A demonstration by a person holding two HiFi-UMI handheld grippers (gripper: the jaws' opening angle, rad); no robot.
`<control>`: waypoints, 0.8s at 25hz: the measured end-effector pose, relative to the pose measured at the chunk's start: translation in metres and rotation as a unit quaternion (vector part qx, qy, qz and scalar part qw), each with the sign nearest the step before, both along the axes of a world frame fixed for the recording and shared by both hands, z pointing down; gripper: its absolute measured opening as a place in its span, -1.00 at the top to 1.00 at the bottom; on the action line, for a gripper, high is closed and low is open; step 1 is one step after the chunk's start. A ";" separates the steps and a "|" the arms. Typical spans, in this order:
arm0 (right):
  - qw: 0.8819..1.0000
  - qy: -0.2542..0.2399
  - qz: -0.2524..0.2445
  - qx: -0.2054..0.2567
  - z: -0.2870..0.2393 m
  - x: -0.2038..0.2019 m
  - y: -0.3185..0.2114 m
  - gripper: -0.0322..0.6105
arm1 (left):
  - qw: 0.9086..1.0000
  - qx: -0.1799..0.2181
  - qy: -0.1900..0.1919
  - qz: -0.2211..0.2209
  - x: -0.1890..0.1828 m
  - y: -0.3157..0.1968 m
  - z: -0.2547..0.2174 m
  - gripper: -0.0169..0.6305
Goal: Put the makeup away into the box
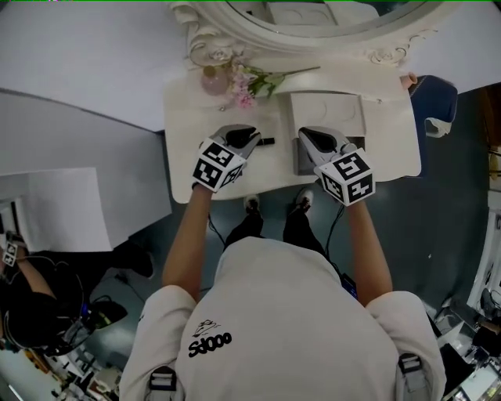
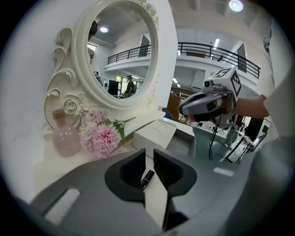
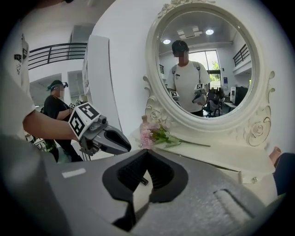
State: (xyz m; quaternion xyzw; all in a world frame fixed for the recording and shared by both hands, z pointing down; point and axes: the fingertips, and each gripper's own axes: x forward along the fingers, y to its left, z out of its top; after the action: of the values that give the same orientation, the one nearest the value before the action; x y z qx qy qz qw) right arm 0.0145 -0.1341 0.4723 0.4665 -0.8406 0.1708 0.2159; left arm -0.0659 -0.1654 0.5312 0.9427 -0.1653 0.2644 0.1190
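White vanity worktop (image 1: 196, 117), seen steeply from above, with an ornate oval mirror (image 1: 313, 23) along its back edge. One piece of makeup shows: a small black tube (image 1: 266, 142) lying flat on the worktop. From above, its long axis runs roughly left to right.

The left claw (image 1: 252, 140) is the nearer one. Its tips sit just beside the tube's left end and point toward it. In the left gripper view the jaws are slightly apart and grip nothing. The tube (image 2: 147, 178) shows through the narrow gap, slanting away to the upper right, so it lies ahead of the tips and slightly below them, not between the pads.

The right claw (image 1: 307, 137) hovers over the box (image 1: 333, 117), which stands open to the tube's right with its white lid raised toward the mirror. In the right gripper view its jaw tips meet, closed on nothing.

A pink bottle (image 1: 213, 81) and pink flowers (image 1: 246, 86) stand behind the tube, near the mirror's base.

Hard to make out: whether the tube is lipstick or mascara; most of the box's grey inside, which the right claw covers; and a small dark speck beneath the right claw's closed jaws.
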 end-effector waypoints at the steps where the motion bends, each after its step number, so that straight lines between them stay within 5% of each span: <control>1: 1.000 0.004 -0.004 -0.005 0.007 0.002 0.001 0.89 | 1.000 -0.004 -0.010 0.001 0.002 0.003 0.009 0.71; 6: 0.999 0.001 -0.018 -0.032 0.035 0.012 0.010 0.89 | 0.996 -0.001 -0.087 0.023 0.012 0.015 0.055 0.57; 11: 0.998 -0.005 -0.011 -0.054 0.050 0.024 0.021 0.89 | 0.980 0.017 -0.188 0.065 0.017 0.013 0.096 0.48; 20: 0.997 -0.008 0.028 -0.077 0.071 0.049 0.040 0.89 | 0.960 0.014 -0.257 0.109 0.028 0.011 0.139 0.45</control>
State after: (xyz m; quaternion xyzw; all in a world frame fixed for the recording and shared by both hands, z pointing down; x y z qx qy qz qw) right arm 0.0633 -0.0942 0.5430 0.4707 -0.8132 0.2443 0.2398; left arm -0.0378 -0.1546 0.6706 0.8569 -0.0899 0.5066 0.0300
